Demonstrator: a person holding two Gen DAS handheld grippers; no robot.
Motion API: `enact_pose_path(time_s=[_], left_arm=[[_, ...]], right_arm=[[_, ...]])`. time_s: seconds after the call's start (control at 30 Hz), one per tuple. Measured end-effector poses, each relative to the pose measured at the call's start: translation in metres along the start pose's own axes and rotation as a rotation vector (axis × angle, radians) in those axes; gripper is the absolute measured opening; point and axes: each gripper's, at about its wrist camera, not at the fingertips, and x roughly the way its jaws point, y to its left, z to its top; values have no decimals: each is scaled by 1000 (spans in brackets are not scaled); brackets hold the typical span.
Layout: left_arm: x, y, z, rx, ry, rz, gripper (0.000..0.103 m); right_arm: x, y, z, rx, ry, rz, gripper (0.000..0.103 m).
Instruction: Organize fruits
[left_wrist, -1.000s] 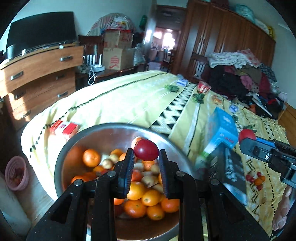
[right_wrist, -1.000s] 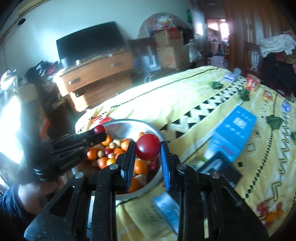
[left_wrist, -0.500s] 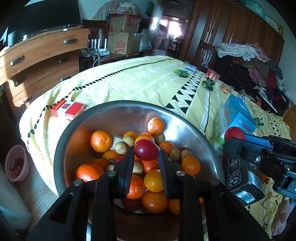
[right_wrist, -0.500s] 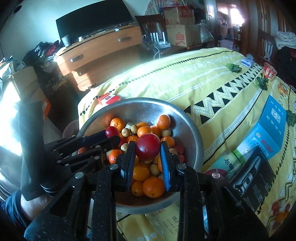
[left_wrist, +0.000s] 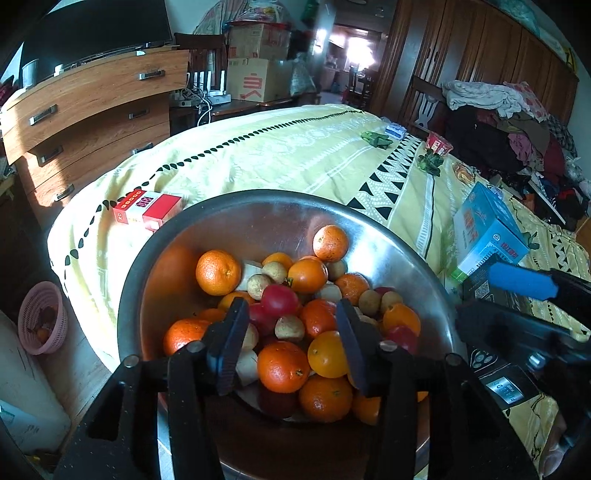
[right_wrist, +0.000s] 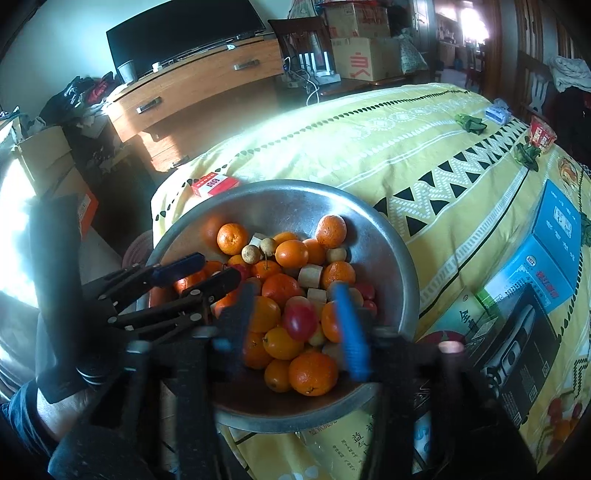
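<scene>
A steel bowl (left_wrist: 280, 195) (right_wrist: 280, 184) on the yellow cloth holds several oranges, small brown fruits and red tomatoes. My left gripper (left_wrist: 291, 332) hangs over the near half of the pile, its jaws opening. A red tomato (left_wrist: 279, 300) lies on the pile just beyond its pads, touched by neither. My right gripper (right_wrist: 295, 325) is over the bowl's near right side, jaws opening and blurred. A red tomato (right_wrist: 301, 317) sits among the oranges between the pads, free of both. The left gripper (right_wrist: 216, 267) shows at the bowl's left rim, and the right gripper (left_wrist: 495, 295) at the far right.
A red box (left_wrist: 147, 210) lies behind the bowl's left rim. A blue carton (left_wrist: 487, 232) and a black device (left_wrist: 498, 373) sit to the right of the bowl. A pink basket (left_wrist: 42, 321) stands on the floor at the left, below a wooden dresser (left_wrist: 92, 107).
Both grippers sank toward the bowl, then opened. Each let go of its red tomato, and both tomatoes now rest on the fruit pile.
</scene>
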Motion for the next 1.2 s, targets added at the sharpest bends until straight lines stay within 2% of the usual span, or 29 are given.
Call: enact_pose_path(time_s=[0.03, 0.23, 0.27, 0.33, 0.47, 0.63, 0.73, 0.93, 1.1, 1.2], left_arm=[[0, -1, 0, 1, 0, 4, 55], [-5, -10, 2, 22, -2, 36, 63], [-8, -14, 2, 28, -10, 46, 67], [-18, -24, 4, 40, -40, 79, 90], [-41, -55, 8, 78, -108, 73, 95], [-68, -127, 1, 174, -171, 69, 103], [-76, -177, -11, 242, -178, 6, 103], [-67, -280, -55, 393, -98, -153, 103], [-48, -359, -109, 527, 30, -313, 103], [-25, -392, -146, 577, 126, -361, 103]], right_arm=[[-2, 0, 0, 0, -10, 1, 90], [-20, -3, 0, 6, -56, -33, 90], [-28, -5, -1, 6, -75, -43, 90], [-47, -10, -4, 9, -121, -67, 90], [-90, -27, -23, 17, -204, -143, 92], [-145, -71, -69, 122, -261, -252, 98], [-169, -96, -106, 185, -258, -323, 98], [-200, -150, -187, 340, -193, -453, 98], [-211, -188, -250, 464, -132, -531, 98], [-212, -206, -282, 534, -95, -556, 98]])
